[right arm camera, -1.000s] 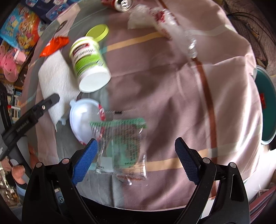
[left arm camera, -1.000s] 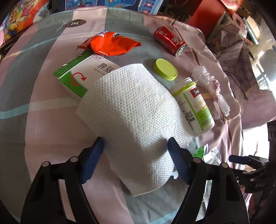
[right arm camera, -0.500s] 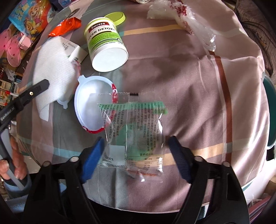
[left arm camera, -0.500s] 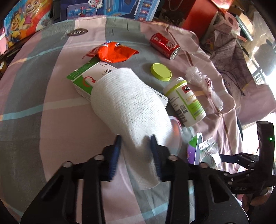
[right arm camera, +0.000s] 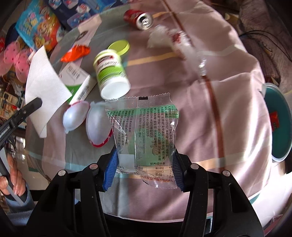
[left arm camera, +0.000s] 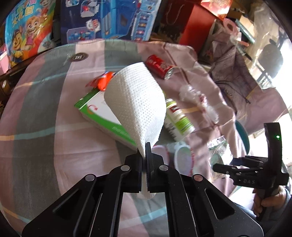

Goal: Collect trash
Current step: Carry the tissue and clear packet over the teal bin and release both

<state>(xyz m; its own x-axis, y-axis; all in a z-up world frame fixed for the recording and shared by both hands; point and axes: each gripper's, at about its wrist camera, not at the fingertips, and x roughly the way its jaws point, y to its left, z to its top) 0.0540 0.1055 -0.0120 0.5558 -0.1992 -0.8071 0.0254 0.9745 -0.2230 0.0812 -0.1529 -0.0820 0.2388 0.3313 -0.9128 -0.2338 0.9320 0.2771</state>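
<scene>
My left gripper (left arm camera: 146, 145) is shut on the lower corner of a white paper towel (left arm camera: 135, 102), which hangs lifted above the checked tablecloth (left arm camera: 45, 127). In the right wrist view the same towel (right arm camera: 43, 87) hangs at the left from the left gripper's tip (right arm camera: 36, 104). My right gripper (right arm camera: 143, 164) is closing on a clear snack wrapper (right arm camera: 144, 127) with green print. Its blue pads (right arm camera: 111, 164) press the wrapper's two side edges and pinch it narrower there.
On the cloth lie a red can (right arm camera: 138, 17), a green-and-white box (left arm camera: 98, 111), an orange wrapper (right arm camera: 75, 52), a white bottle (right arm camera: 111, 73), its lime lid (right arm camera: 119, 47), two white plastic shells (right arm camera: 98, 125) and crumpled clear plastic (right arm camera: 175, 40). A teal plate (right arm camera: 279, 120) sits right. Toy boxes stand behind.
The left jaws shut on the paper towel and lifted it off the box. The right jaws narrowed onto the clear wrapper's sides.
</scene>
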